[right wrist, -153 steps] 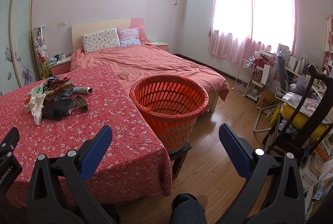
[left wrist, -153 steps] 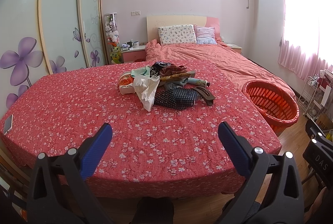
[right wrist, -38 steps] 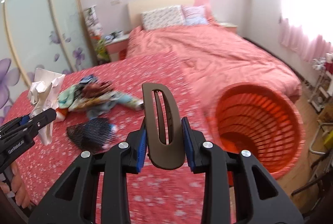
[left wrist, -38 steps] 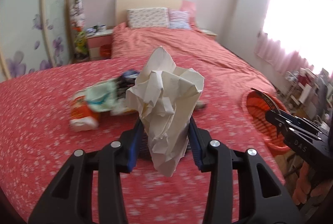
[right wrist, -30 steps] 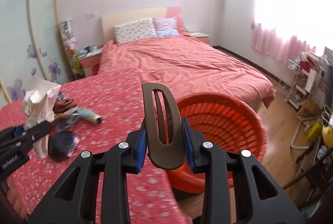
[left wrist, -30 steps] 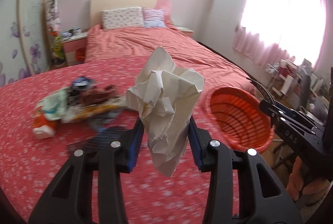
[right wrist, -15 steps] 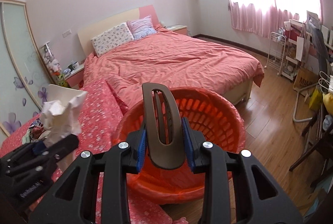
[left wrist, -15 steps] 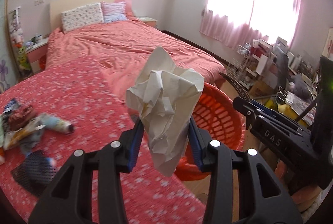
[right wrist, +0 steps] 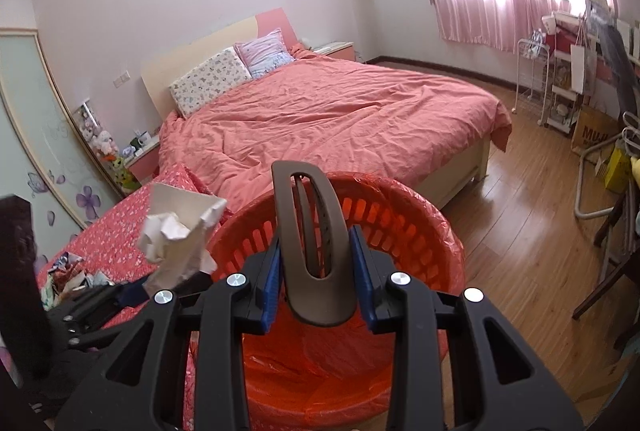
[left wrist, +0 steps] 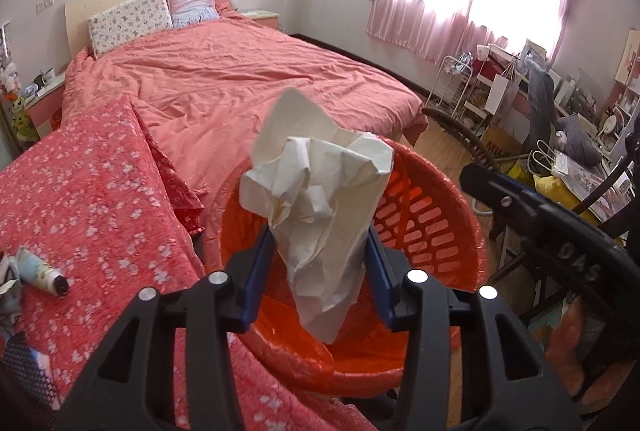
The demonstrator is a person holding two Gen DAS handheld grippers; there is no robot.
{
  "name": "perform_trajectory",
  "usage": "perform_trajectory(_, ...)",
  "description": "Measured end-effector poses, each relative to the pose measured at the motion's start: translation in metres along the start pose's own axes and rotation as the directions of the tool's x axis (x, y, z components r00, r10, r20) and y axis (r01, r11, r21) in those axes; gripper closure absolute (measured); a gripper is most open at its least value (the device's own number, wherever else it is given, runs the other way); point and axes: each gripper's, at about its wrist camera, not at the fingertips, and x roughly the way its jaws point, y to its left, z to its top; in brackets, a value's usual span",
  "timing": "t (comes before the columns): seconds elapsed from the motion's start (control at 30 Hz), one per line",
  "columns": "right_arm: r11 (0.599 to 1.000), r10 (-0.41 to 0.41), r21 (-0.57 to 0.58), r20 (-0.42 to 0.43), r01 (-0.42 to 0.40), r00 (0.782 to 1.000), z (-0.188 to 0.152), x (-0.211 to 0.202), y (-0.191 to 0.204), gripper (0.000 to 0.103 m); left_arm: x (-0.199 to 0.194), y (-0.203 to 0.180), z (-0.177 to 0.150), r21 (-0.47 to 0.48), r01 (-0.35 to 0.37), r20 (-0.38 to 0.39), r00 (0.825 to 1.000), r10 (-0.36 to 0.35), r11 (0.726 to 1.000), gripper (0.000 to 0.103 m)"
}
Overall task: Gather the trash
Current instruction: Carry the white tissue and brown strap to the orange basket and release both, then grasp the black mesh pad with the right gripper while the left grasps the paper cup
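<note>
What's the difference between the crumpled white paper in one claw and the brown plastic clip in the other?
The crumpled white paper is pale, creased and shapeless; the brown plastic clip is dark, smooth and rigid, with long slots. The paper bulges wider than the left gripper, whose jaws are opening; the clip stands upright and slim in the right gripper, which is shut on it. Both sit over the orange slotted basket.

Floral table (left wrist: 92,191): tube (left wrist: 42,271), scraps (right wrist: 66,277).
</note>
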Motion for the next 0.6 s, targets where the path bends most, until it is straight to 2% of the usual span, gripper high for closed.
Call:
perform_trajectory(0.03, 1.0, 0.002, 0.011, -0.001, -0.002, 1.0, 0.002, 0.001, -0.003, 0.069, 0.003, 0.002, 0.0, -0.004, -0.003, -0.008, 1.0, 0.003, 1.0, 0.053)
perform_trajectory(0.1, 0.999, 0.001, 0.032, 0.004, -0.001, 1.0, 0.001, -0.001, -0.009, 0.053, 0.007, 0.006, -0.003, -0.015, -0.017, -0.021, 1.0, 0.017, 1.0, 0.048)
perform_trajectory(0.17, 0.999, -0.007, 0.041, 0.014, 0.007, 1.0, 0.003, -0.003, -0.012, 0.048, 0.008, 0.009, -0.004, -0.021, -0.029, -0.022, 0.999, 0.029, 0.999, 0.044)
perform_trajectory(0.37, 0.999, -0.039, 0.011, 0.048, 0.039, 0.998, 0.007, -0.019, -0.007, 0.047, -0.012, 0.029, -0.007, -0.051, -0.09, 0.0, 0.996, 0.09, 0.995, 0.042)
perform_trajectory(0.6, 0.998, -0.032, -0.048, 0.062, 0.035, 0.998, 0.01, -0.035, 0.019, 0.045, -0.066, 0.064, -0.019, -0.098, -0.178, 0.039, 0.982, 0.182, 0.979, 0.04)
